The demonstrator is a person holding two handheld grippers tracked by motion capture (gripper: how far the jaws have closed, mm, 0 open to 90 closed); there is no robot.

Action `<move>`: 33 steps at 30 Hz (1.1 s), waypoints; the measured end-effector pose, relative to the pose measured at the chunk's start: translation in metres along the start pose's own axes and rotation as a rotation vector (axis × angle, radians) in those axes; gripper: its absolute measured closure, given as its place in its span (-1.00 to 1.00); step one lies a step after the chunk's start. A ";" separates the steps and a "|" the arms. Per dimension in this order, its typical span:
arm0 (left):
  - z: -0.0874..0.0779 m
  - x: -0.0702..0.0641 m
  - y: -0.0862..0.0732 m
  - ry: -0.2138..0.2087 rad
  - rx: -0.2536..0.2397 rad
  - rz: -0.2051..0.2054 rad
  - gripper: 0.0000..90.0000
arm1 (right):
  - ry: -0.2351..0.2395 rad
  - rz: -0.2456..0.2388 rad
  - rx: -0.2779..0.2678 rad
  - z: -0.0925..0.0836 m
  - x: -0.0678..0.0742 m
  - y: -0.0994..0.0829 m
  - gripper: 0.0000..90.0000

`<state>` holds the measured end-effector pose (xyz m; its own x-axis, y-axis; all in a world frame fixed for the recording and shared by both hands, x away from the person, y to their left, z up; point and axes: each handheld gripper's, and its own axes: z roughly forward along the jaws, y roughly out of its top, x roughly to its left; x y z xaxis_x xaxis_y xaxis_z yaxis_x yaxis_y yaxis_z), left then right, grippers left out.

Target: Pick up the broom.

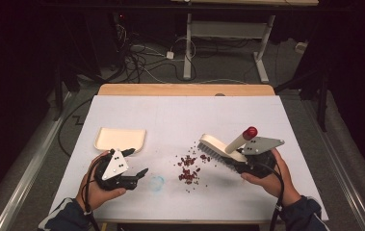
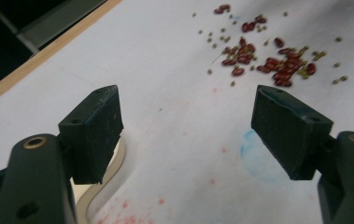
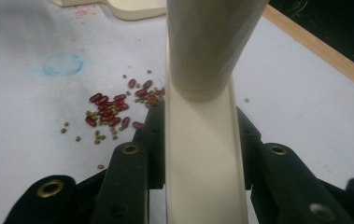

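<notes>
Right gripper (image 1: 240, 161) clamped on cream brush (image 1: 221, 147), bristles facing the scattered red beans (image 1: 189, 168) just to its left on the white table (image 1: 180, 115). Left gripper (image 1: 136, 163) wide and empty, beans ahead of it. Dustpan (image 1: 120, 138) just behind that gripper, farther from the brush.

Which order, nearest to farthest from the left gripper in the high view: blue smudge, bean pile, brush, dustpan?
From the left gripper:
1. Dustpan, just behind it; blue smudge, just to its right. Too close to call.
2. Bean pile, mid-table, further right.
3. Brush, farthest, clamped in the right gripper.
</notes>
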<state>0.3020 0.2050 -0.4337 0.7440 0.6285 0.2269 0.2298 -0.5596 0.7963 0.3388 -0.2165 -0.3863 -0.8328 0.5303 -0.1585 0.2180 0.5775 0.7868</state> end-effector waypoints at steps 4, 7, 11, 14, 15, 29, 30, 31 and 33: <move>0.001 0.001 -0.008 0.024 0.027 -0.033 -0.46 | -0.051 0.015 -0.004 -0.001 -0.009 -0.002 0.51; -0.001 -0.001 -0.017 0.065 0.048 -0.044 -0.47 | -0.087 0.027 -0.003 -0.001 -0.017 -0.004 0.51; -0.003 0.000 -0.023 0.085 0.052 -0.065 -0.51 | -0.134 0.057 -0.008 0.001 -0.030 -0.005 0.51; -0.005 0.003 -0.026 0.084 0.042 -0.078 -0.51 | -0.179 0.073 -0.001 0.004 -0.041 -0.007 0.51; -0.005 0.003 -0.026 0.084 0.042 -0.078 -0.51 | -0.179 0.073 -0.001 0.004 -0.041 -0.007 0.51; 0.000 0.000 -0.026 0.036 0.065 -0.054 -0.51 | -0.323 0.095 0.090 0.040 -0.081 0.002 0.51; 0.001 0.000 -0.027 0.035 0.069 -0.052 -0.51 | -0.330 0.093 0.097 0.044 -0.082 0.002 0.51; 0.001 0.000 -0.026 0.031 0.074 -0.051 -0.51 | -0.334 0.092 0.108 0.047 -0.082 0.002 0.51; 0.002 0.001 -0.026 0.030 0.073 -0.051 -0.51 | -0.338 0.089 0.121 0.054 -0.084 0.001 0.51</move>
<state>0.2976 0.2189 -0.4554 0.7111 0.6725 0.2051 0.3128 -0.5638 0.7644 0.4367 -0.2271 -0.4040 -0.5970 0.7453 -0.2970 0.3572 0.5784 0.7334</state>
